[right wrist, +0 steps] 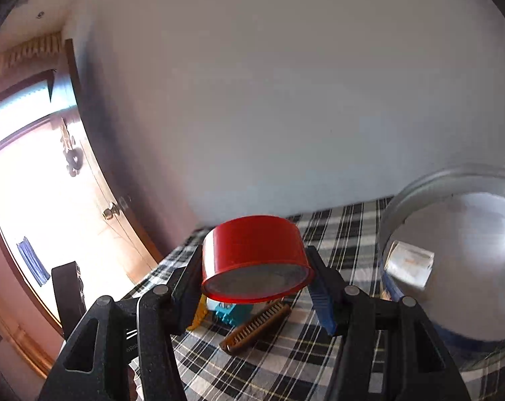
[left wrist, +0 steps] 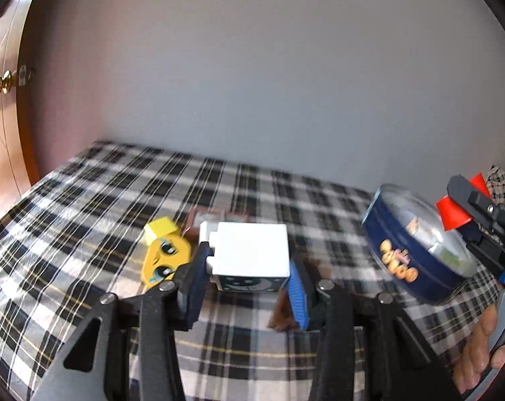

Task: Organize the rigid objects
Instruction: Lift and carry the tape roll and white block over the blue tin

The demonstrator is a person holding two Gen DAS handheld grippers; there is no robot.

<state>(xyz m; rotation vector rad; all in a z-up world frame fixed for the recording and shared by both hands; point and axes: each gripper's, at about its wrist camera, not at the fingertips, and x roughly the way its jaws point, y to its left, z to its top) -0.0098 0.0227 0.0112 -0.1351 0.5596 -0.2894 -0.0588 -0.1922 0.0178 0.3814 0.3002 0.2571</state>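
The left gripper [left wrist: 249, 277] was clamped on a white block [left wrist: 252, 250] at lower centre. The right gripper [right wrist: 257, 277] gripped a red tape roll [right wrist: 255, 257], with the open tin [right wrist: 453, 260] just right of it.

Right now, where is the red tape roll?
The tape roll is clamped in the right tool, lifted above the plaid cloth, just left of the open tin in the right wrist view.
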